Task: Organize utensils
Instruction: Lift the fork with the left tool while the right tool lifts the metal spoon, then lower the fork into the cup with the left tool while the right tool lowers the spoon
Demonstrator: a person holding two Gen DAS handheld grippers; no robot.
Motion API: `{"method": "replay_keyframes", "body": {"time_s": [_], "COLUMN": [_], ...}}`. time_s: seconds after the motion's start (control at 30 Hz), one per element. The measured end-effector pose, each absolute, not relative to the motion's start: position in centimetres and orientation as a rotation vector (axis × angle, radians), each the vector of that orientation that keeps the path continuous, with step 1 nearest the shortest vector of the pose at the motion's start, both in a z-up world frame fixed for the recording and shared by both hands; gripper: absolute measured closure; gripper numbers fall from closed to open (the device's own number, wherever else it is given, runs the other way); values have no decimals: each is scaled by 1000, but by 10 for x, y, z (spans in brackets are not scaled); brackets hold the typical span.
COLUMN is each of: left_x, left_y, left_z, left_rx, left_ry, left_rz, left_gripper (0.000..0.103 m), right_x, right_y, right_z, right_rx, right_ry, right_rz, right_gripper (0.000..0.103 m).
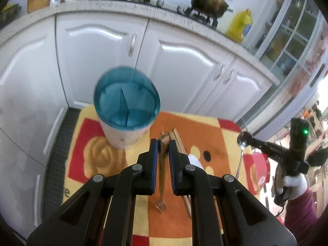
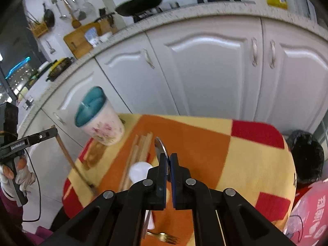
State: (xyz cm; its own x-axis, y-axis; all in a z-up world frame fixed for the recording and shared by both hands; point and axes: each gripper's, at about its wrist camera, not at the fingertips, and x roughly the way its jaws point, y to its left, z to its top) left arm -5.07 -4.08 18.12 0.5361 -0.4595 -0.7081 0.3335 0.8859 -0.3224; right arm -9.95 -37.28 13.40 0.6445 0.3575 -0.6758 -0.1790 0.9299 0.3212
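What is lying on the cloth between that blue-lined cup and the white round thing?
A bundle of wooden chopsticks lies between the cup and the white thing. The right wrist view shows it most clearly.

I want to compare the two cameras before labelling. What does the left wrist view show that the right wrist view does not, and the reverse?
Only the left wrist view: the tines of the wooden-handled fork below the left gripper, and a green light on the right gripper.
Only the right wrist view: a gold fork lying on the cloth, another person's dark hair, and tools hanging on the wall.
Both: the blue-lined utensil holder, chopsticks, checked cloth, and the held metal spoon.
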Motion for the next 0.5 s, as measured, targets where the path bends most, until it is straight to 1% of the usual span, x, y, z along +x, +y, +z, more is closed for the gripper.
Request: {"method": "replay_keyframes", "body": {"time_s": [0.23,0.5], "left_x": [-49,-27], "left_y": [-17,2], "left_z": [234,293], "left_rx": [-180,-167], "left_ry": [790,669], "left_rz": [-485,-454], "left_gripper": [94,94], "right_x": [-84,-38], "right_y": [-338,-279], "right_z": [173,210], "right_rx": [234,208], "right_ry": [726,654], "right_rz": [374,473], "right_gripper": [100,100]}}
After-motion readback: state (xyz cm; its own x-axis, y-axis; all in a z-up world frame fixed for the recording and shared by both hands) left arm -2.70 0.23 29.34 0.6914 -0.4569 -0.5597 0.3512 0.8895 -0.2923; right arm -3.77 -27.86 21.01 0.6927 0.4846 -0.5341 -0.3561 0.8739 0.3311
